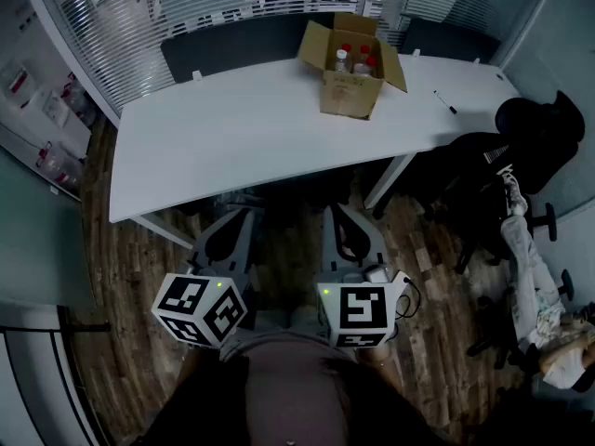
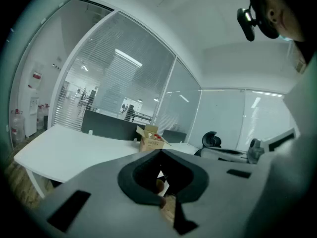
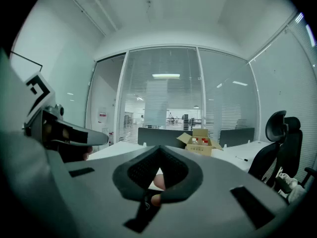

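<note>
Dim, blue-grey cast throughout. Brightest on white table (image 1: 260,137) and distant strip light (image 3: 166,76). Heavy fisheye bending and dark vignette at edges of both gripper views. Near foreground soft, floor (image 1: 121,277) murky.

An office meeting room: a long white tabletop (image 1: 232,147) mid-frame, black swivel chairs (image 1: 521,147) at the right edge, glass partition walls with slatted blinds (image 1: 186,7) along the top, and wood-plank flooring (image 1: 121,277) below.
</note>
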`<state>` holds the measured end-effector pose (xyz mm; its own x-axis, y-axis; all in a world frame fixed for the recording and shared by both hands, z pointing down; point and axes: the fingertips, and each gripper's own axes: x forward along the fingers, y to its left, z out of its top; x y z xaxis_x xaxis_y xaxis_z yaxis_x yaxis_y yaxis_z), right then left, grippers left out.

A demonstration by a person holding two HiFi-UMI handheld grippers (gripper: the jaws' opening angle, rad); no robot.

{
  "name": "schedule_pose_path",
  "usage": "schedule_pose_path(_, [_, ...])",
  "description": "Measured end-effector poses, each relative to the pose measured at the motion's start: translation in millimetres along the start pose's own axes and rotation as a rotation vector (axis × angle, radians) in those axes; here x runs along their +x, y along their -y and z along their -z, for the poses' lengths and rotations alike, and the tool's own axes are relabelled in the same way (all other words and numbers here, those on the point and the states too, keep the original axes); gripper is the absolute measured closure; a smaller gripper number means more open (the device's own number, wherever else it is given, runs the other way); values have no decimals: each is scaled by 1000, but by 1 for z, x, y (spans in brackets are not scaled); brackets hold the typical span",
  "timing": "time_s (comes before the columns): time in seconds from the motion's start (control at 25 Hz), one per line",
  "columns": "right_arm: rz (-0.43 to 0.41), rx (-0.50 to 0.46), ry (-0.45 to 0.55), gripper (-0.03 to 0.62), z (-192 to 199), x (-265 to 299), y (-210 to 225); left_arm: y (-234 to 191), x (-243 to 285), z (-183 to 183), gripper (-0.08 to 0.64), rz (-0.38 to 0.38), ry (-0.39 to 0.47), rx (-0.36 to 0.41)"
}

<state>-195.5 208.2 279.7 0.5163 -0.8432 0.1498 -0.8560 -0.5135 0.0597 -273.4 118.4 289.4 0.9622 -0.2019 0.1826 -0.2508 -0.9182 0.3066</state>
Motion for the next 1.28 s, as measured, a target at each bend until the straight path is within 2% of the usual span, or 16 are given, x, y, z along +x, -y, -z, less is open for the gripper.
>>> schedule_pose_path(0.68, [-52, -12, 4, 571, 7, 7, 42, 33, 40, 3, 551, -22, 23, 10])
schedule_pose_path(1.04, [-105, 23, 16, 571, 10, 11, 65, 50, 55, 15, 551, -38, 7, 7])
schedule_pose_path(1.28, [-82, -7, 3, 571, 18, 33, 78, 42, 76, 12, 551, -36, 2, 11])
